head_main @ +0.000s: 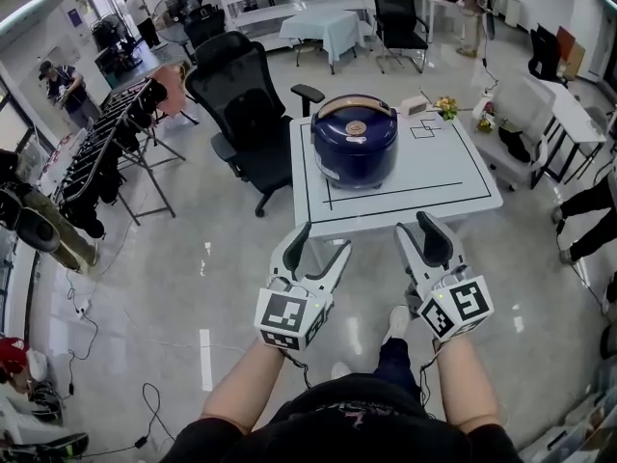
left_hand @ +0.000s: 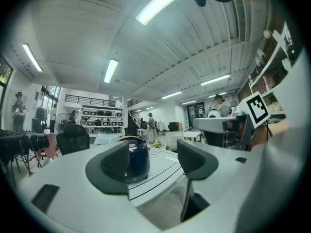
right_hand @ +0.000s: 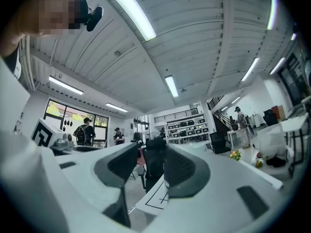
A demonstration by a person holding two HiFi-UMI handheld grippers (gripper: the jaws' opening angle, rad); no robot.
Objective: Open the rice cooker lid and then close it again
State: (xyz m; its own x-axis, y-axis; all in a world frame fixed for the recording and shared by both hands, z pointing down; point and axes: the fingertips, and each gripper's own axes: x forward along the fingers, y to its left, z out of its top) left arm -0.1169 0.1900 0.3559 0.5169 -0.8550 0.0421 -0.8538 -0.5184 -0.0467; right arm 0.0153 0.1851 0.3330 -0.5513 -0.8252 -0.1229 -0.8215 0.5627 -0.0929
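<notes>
I am holding my left gripper [head_main: 324, 241] and my right gripper [head_main: 413, 226] side by side over the glossy grey floor [head_main: 193, 287], just short of the white square table with black ruled lines [head_main: 443, 167]. Both pairs of jaws are standing apart and are gripping nothing. The dark blue round rice cooker [head_main: 354, 139] is sitting on the table's left half in the head view, inside the ruled rectangle, with its lid down. Along my left jaws I am seeing the cooker partly behind the left pad. Along my right jaws I am seeing the table's corner and, beyond it, a black office chair [right_hand: 153, 161].
</notes>
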